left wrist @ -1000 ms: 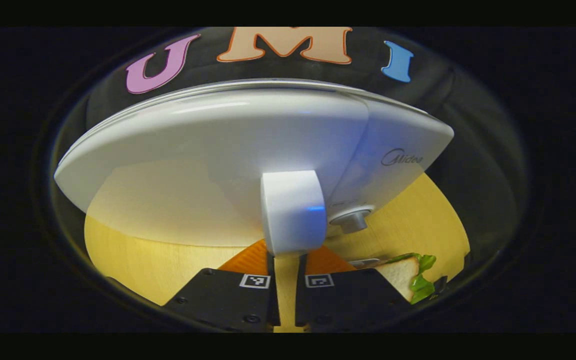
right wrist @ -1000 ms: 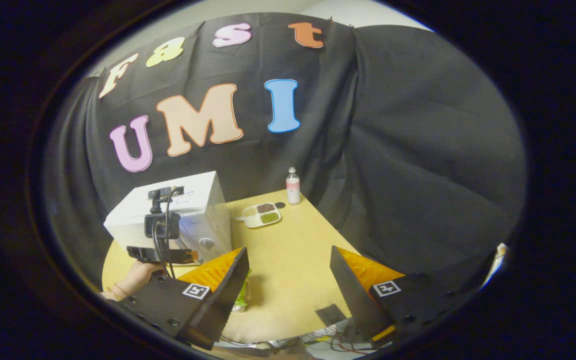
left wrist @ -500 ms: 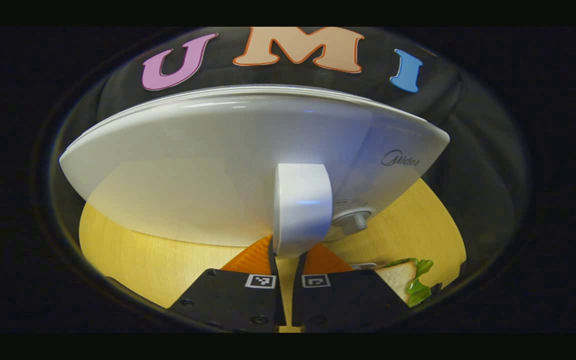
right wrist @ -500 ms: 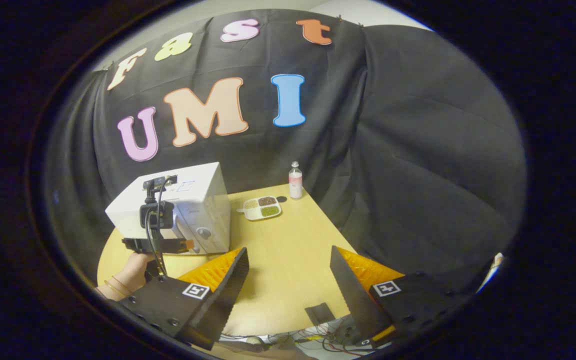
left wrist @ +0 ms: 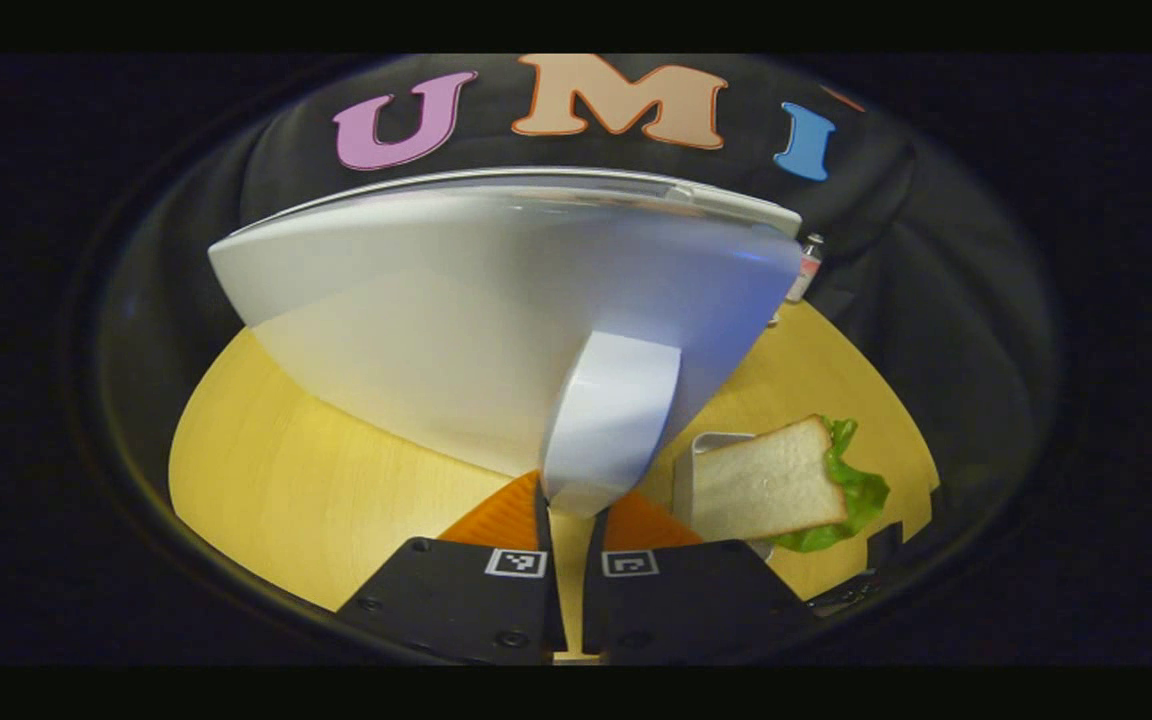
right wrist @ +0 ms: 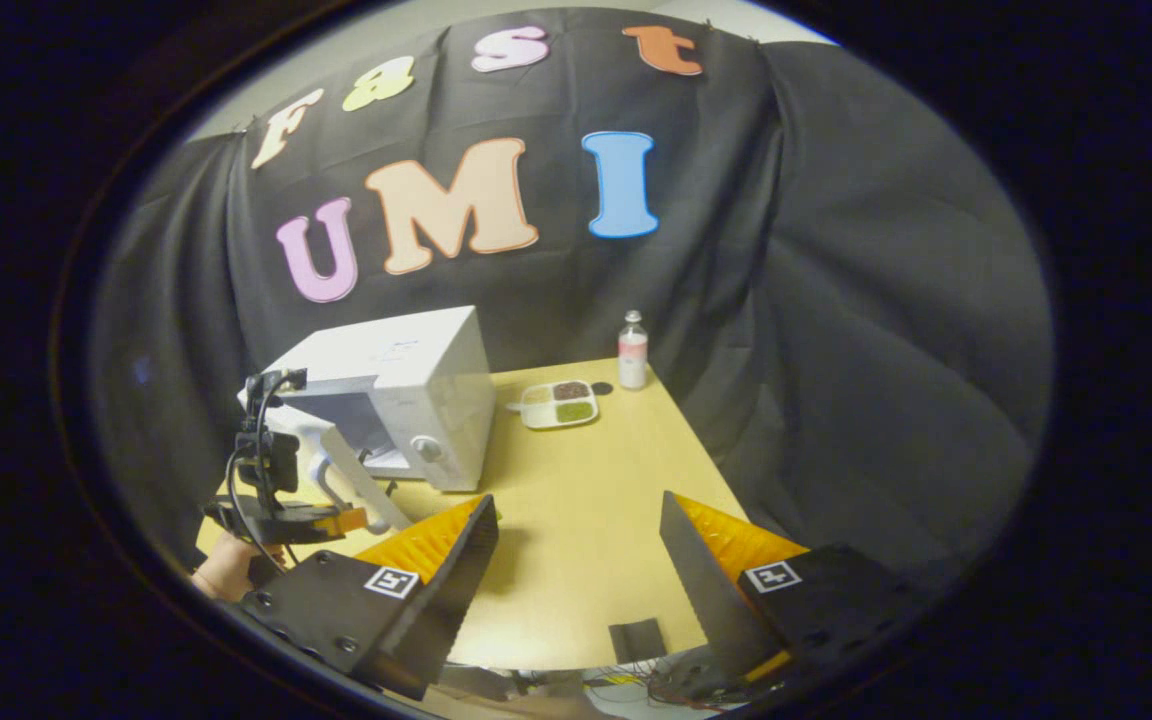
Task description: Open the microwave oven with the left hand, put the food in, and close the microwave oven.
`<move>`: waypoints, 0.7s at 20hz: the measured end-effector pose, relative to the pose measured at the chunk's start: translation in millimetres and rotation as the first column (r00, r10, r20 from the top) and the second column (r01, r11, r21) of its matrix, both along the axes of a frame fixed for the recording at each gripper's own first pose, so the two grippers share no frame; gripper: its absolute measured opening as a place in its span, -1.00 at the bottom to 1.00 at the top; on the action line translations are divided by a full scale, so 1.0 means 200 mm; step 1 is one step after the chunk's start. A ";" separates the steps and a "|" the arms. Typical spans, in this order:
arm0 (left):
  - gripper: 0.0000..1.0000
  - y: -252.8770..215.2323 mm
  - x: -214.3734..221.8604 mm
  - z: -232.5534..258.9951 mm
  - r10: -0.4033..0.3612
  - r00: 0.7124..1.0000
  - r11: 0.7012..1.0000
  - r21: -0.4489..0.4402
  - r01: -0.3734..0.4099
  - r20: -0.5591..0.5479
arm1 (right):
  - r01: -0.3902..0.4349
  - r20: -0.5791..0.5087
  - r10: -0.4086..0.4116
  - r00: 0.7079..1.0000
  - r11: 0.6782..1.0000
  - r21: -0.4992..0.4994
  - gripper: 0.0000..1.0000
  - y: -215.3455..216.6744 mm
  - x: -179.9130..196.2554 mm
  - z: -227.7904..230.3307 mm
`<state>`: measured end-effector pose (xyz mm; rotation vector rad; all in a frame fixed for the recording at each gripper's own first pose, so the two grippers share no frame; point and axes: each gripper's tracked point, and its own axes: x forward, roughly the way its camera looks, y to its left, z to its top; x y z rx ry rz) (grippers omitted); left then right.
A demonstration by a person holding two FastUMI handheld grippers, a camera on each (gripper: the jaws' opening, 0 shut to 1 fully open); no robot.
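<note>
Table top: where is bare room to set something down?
Bare table runs from the open right gripper up to the sectioned tray and bottle. Crowded left: microwave, its swung-out door, left gripper, sandwich.

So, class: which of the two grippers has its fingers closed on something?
The left gripper, clamped on the microwave door's handle; the right gripper is wide open, holding nothing.

The left gripper [left wrist: 570, 505] has its two fingers drawn close together, clamped on the door handle [left wrist: 608, 415], with a hand [right wrist: 221, 572] holding it from below. The right gripper [right wrist: 576, 560] hangs in open air — fingers spread wide apart, gripping nothing.
</note>
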<state>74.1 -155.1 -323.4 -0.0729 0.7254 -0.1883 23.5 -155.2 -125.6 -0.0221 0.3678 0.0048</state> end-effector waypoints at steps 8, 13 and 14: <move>-0.69 0.27 -0.28 -0.03 0.121 0.993 0.993 -0.001 -0.121 -0.017 | -0.148 -0.045 0.148 0.988 0.989 0.001 0.94 0.15 0.01 -0.09; -0.60 0.42 -0.39 -0.02 0.178 0.984 0.983 -0.032 -0.178 -0.014 | -0.178 -0.051 0.178 0.983 0.984 0.005 0.94 0.22 -0.03 -0.13; -0.59 0.44 -0.40 -0.01 0.182 0.983 0.983 -0.032 -0.183 -0.018 | -0.177 -0.059 0.177 0.982 0.984 0.005 0.94 0.23 -0.03 -0.15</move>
